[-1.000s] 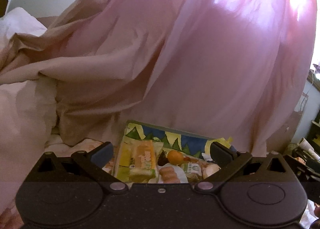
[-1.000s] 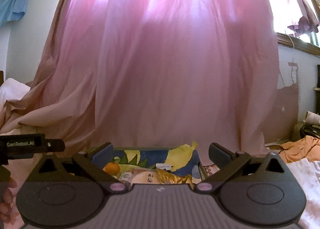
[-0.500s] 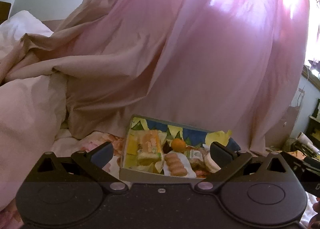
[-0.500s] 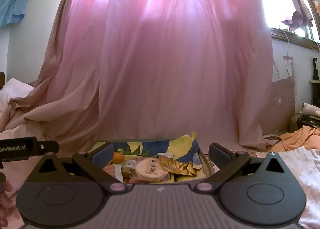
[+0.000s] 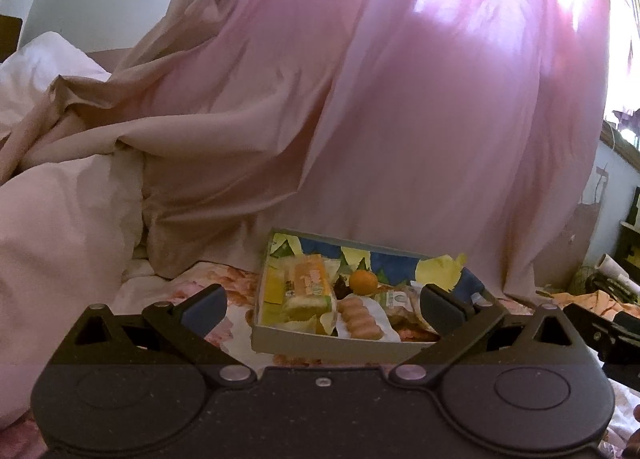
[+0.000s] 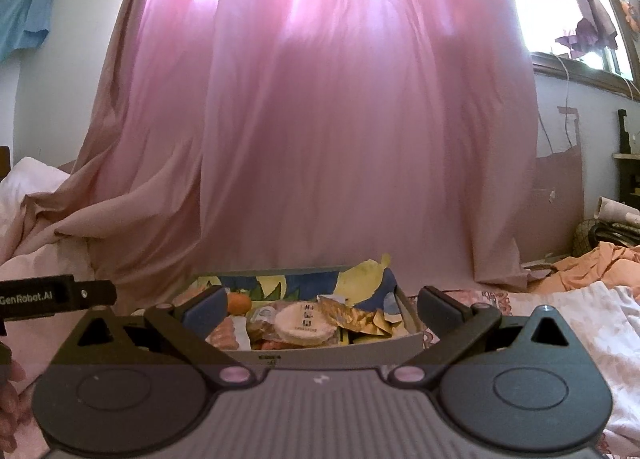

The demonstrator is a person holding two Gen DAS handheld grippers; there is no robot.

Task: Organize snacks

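Grey snack box, one orange, one round cake.

Pink curtain; blue-and-yellow patterned box; orange fruit

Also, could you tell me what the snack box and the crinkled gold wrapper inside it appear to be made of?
The snack box looks like matte grey cardboard: flat, thin walls, a dull surface, a printed paper lining torn at the back. The gold wrapper seems to be metallised foil or film: sharp creases and bright glints. Which of the two cannot be told.

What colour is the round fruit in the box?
Orange. The left wrist view shows it best, inside the box.
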